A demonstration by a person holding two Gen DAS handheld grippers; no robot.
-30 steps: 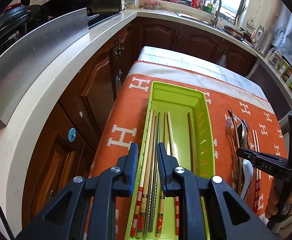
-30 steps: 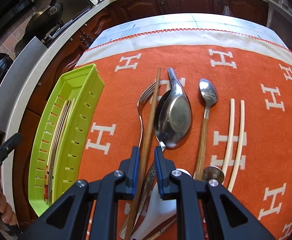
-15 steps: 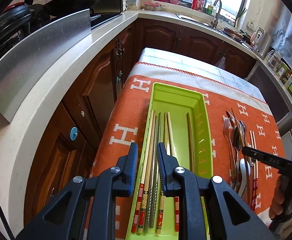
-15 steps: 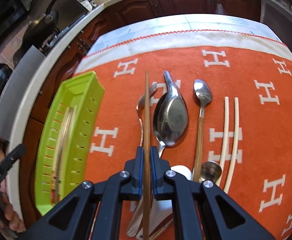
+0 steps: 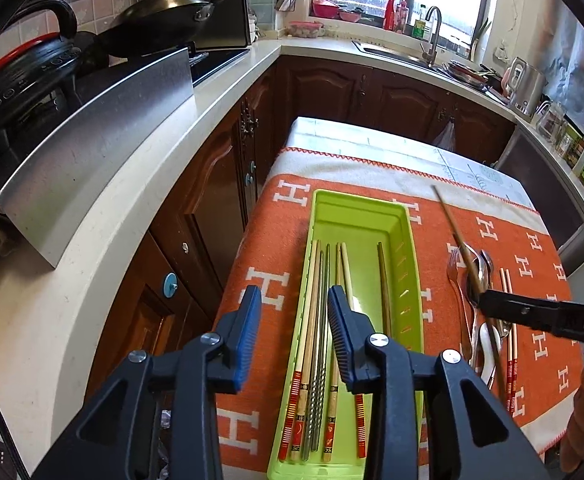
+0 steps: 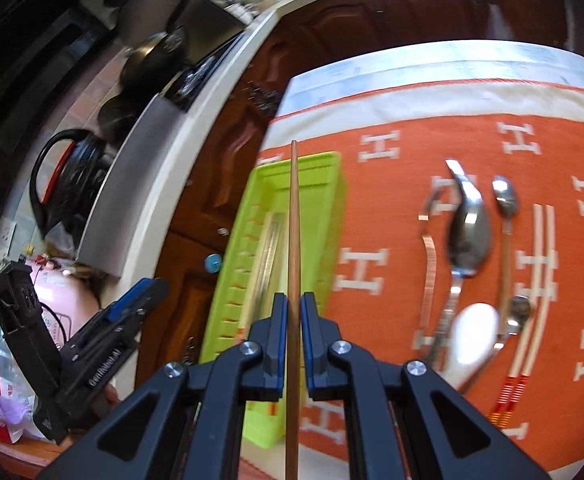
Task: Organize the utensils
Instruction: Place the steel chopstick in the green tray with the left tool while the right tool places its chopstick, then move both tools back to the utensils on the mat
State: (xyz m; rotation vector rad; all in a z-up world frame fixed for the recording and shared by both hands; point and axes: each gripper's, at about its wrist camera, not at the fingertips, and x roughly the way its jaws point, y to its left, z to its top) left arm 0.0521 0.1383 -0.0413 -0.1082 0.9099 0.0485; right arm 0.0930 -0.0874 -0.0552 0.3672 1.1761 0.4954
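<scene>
My right gripper (image 6: 293,312) is shut on a brown wooden chopstick (image 6: 293,216) and holds it in the air over the green tray (image 6: 327,184). From the left wrist view the same chopstick (image 5: 457,240) slants up above the cloth in the right gripper (image 5: 485,300). The green tray (image 5: 409,248) holds several chopsticks (image 5: 315,304) and one brown chopstick (image 5: 383,280). My left gripper (image 5: 293,320) is open and empty, hovering above the tray's near end.
On the orange cloth (image 6: 391,280) lie a fork (image 6: 429,264), a large metal spoon (image 6: 469,232), a wooden-handled spoon (image 6: 505,220), a white ceramic spoon (image 6: 473,332) and a cream chopstick pair (image 6: 541,264). The counter (image 5: 104,216) and cabinets run along the left.
My right gripper lifted the brown chopstick off the cloth and swung it left over the green tray. My left gripper opened wider and drew back a little.
</scene>
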